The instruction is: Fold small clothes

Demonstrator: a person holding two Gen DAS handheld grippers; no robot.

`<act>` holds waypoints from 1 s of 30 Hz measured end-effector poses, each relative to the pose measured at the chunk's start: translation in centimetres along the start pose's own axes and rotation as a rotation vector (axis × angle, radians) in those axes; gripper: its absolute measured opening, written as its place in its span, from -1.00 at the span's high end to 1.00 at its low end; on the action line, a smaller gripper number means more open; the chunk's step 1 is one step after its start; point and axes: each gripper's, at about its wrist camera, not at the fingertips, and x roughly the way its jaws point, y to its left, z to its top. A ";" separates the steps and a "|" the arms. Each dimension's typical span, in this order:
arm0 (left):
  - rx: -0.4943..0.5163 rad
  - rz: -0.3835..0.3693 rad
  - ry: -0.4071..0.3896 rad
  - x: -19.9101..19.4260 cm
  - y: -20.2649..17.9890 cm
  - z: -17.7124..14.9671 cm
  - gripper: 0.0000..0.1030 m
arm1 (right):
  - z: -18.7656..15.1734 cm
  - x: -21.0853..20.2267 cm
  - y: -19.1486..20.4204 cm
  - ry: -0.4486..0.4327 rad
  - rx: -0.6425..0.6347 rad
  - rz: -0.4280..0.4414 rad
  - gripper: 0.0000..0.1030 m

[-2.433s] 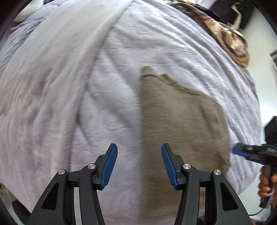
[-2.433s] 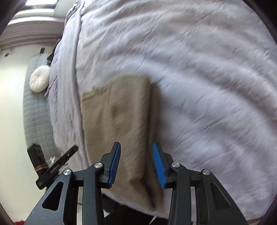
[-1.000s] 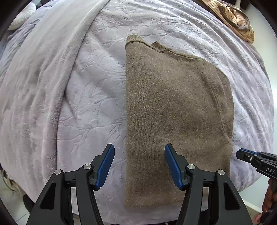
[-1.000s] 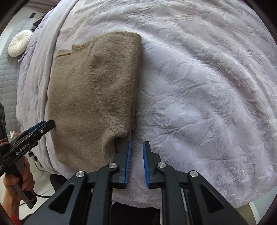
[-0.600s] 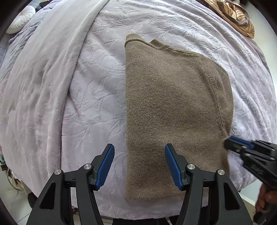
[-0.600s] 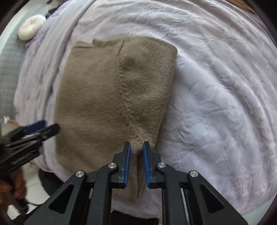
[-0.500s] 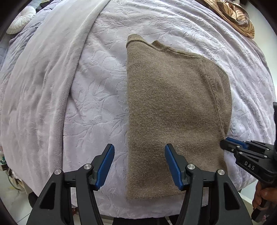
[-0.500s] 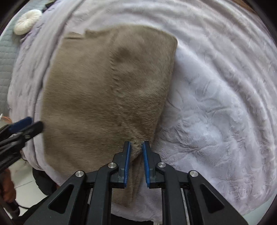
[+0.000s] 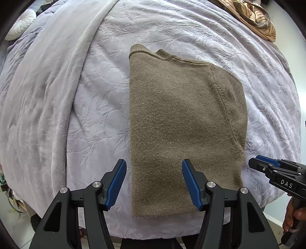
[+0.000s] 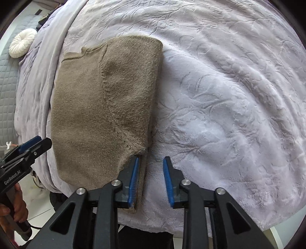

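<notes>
Fuzzy brown knit sweater (image 9: 183, 122), folded oblong, lies on embossed lilac bedspread (image 9: 103, 107). Left gripper (image 9: 154, 182) hangs half-open, empty. Right gripper (image 10: 150, 180) opening, pads apparently clear of sweater's edge. Only left view shows striped fabric (image 9: 252, 17).

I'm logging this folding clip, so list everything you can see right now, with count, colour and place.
sweater: one, brown, folded flat on the blanket near its front edge
blanket: one, lilac, embossed, covers the bed
throw: one, pale grey, left over the blanket
cushion: one, white, round, far left
striped cloth: one, tan, far right corner
left gripper: black, blue pads, open over sweater's left edge
right gripper: same, opening at sweater's right edge
</notes>
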 end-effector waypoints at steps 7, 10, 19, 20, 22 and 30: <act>0.015 0.002 -0.025 -0.5 0.0 0.0 -0.79 | -0.1 -0.2 1.1 -0.011 0.008 -0.003 0.32; 0.036 -0.007 -0.024 -0.4 0.2 0.1 -0.79 | -0.3 -0.4 1.8 -0.027 0.019 -0.004 0.25; 0.079 0.030 -0.040 -0.4 1.4 0.4 -1.00 | -0.3 -0.6 4.1 -0.064 0.076 -0.041 -0.20; 0.089 0.034 -0.046 -0.5 1.5 0.4 -1.00 | -0.3 -0.7 4.5 -0.075 0.071 -0.058 -0.32; 0.101 0.046 -0.056 -0.8 1.7 0.3 -1.00 | -0.4 -1.3 5.2 -0.108 0.058 -0.096 -0.61; 0.066 0.052 -0.103 -3.2 3.2 0.1 -1.00 | -0.4 -4.0 7.4 -0.181 0.065 -0.131 -0.66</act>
